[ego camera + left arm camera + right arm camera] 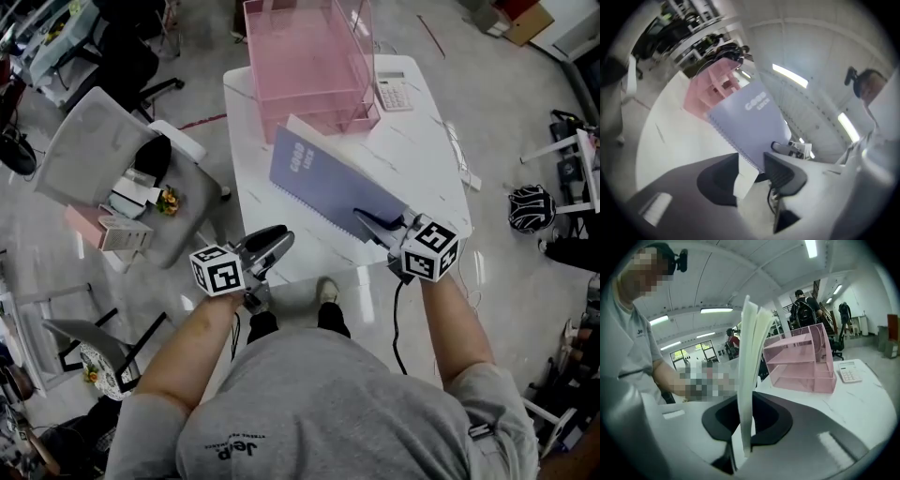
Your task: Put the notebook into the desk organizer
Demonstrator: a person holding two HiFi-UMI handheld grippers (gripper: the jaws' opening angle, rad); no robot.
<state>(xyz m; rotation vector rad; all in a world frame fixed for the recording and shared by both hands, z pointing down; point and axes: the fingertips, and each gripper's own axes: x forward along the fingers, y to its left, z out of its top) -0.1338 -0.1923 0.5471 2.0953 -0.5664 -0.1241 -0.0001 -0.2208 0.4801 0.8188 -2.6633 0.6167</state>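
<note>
The lavender spiral notebook [328, 183] is lifted off the white table [417, 150], its far edge tilted up toward the pink desk organizer [309, 66]. My right gripper [370, 223] is shut on the notebook's near corner. In the right gripper view the notebook [750, 376] stands edge-on between the pads of the right gripper [747, 413], with the organizer [801, 364] beyond. My left gripper [277, 242] hangs at the table's front left edge, apart from the notebook, jaws open with nothing gripped. The left gripper view shows the left gripper [750, 161], the notebook [750, 117] and the organizer [710, 89].
A white calculator [394, 91] lies right of the organizer. A grey office chair [122, 178] with small items on its seat stands left of the table. A white cable [461, 155] runs along the table's right edge.
</note>
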